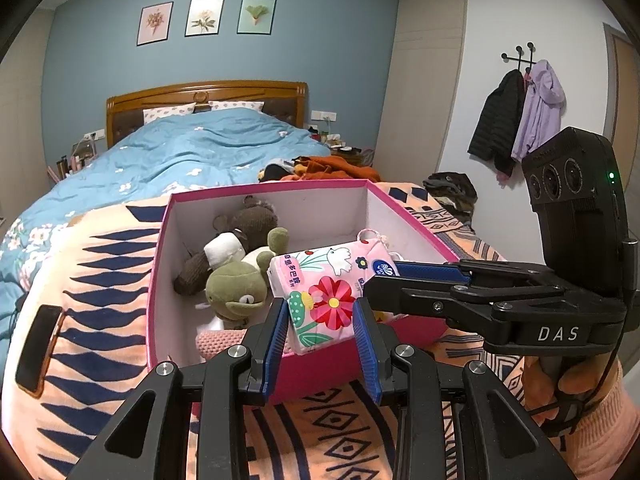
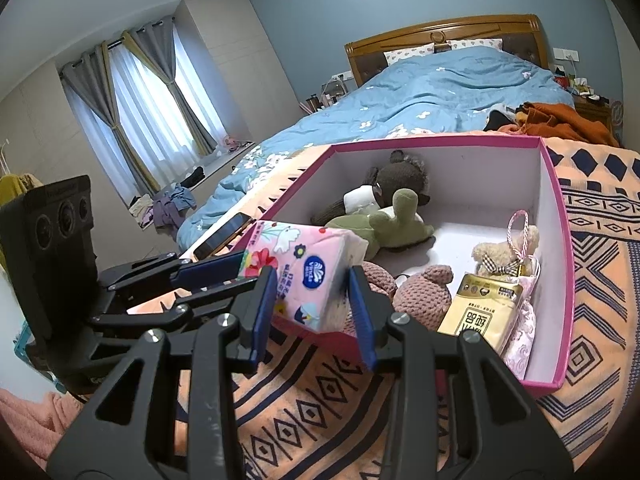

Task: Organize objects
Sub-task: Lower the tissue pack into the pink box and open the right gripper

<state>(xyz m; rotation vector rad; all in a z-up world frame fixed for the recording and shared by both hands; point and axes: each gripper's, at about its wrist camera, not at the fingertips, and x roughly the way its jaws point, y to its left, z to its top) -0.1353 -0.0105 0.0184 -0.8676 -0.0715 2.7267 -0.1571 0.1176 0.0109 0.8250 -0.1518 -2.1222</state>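
Left wrist view. A pink floral tissue pack (image 1: 326, 300) is seen held over the near wall of a pink box (image 1: 158, 264) that is set on a patterned orange blanket (image 1: 96, 280) at the foot of a bed (image 1: 192, 152). The left gripper (image 1: 320, 320) is placed around the pack's near end, its blue pads lying against both sides of the pack — jaws pinched on it. The right gripper (image 1: 394, 276) is seen entering from the right, its jaws closed on the pack's far end. Inside the box are listed: a brown plush bear (image 1: 248, 220), a green plush frog (image 1: 236, 288) and a pink knitted item (image 1: 218, 340) at the near wall. A phone (image 1: 38, 346) is laid on the blanket, left of the box.

Right wrist view. The same pack (image 2: 304, 272) is shown above the box's near left corner, clamped between the right gripper's (image 2: 312, 296) pads; the left gripper (image 2: 224, 268) is seen gripping the pack's left end. In the box (image 2: 560, 240) are recorded the brown bear (image 2: 400, 180), the frog (image 2: 384, 224), a pink knitted toy (image 2: 420, 296), a beige bear charm (image 2: 508, 252) and a gold packet (image 2: 480, 308) — the last resting against a pale pink pouch (image 2: 520, 340). The phone (image 2: 224, 236) is seen left of the box.
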